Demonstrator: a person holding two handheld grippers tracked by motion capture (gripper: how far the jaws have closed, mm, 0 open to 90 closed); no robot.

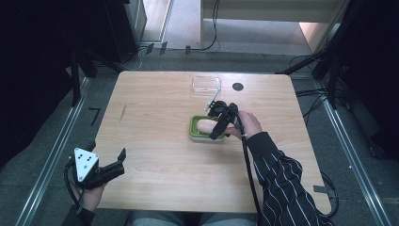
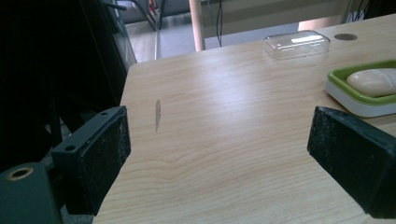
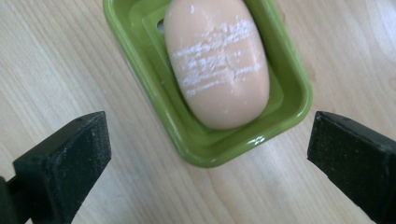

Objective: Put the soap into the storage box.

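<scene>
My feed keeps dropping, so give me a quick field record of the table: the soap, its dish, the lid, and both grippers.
soap: pale peach oval bar of soap, lying in the dish, white scuff lines across its top
dish: green plastic soap dish, on the wooden table
lid: clear plastic lid, apart from the dish, near the table's far edge
right gripper: open, above the dish, jaws either side, touching nothing
left gripper: open, at the table's near left corner

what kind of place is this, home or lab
Most likely a lab or recording room, not a home: a bare wooden table stands alone on grey floor with metal floor rails, loose cables and dark stands. A soap dish looks staged.
</scene>
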